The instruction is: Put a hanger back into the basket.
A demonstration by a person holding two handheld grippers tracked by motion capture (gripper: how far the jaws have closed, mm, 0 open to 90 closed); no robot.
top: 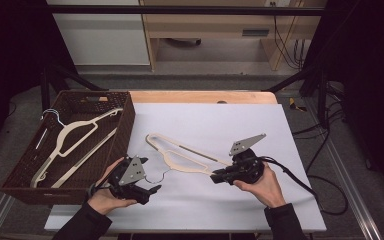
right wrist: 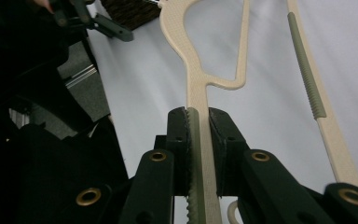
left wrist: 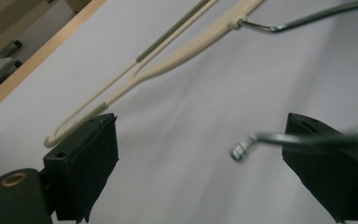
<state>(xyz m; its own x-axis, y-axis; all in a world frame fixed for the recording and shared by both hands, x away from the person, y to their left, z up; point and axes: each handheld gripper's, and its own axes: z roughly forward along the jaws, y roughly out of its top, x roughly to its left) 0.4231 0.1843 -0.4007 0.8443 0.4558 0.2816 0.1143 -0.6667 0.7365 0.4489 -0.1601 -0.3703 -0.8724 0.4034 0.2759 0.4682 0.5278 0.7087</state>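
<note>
Item: clothes hanger (top: 180,155) — cream plastic, flat-bodied, with a slim lower bar carrying a ribbed grey-green non-slip strip (right wrist: 307,79) and a second ribbed strip along the shoulder edge where it is gripped. A thin metal hook (left wrist: 303,18) leaves the neck; its threaded tip (left wrist: 237,153) shows blurred in the left gripper view. The shoulders have cut-out loops, seen close in the right gripper view (right wrist: 200,56). Location: over the white sheet (top: 205,120) that covers the table (top: 200,96), a little right of the basket, one end held off the surface, the far rounded end lying toward the middle of the sheet. Holding: the right hand-held gripper (top: 217,176) is clamped on one shoulder end, the jaws pressed flat against both faces of the plastic. The left hand-held gripper (top: 152,190) sits just beside the hook end with its jaws spread wide; the hook wire passes across the gap in front of one jaw without being pinched — no contact can be confirmed. Each unit bears a grey three-cornered plate and a trailing black cable (top: 300,182). Adjacent: a dark brown woven basket (top: 25,172) at the left edge of the table, holding further cream hangers (top: 75,135) of the same pattern, laid at a slant, with a wire hook at the far-left corner.
</note>
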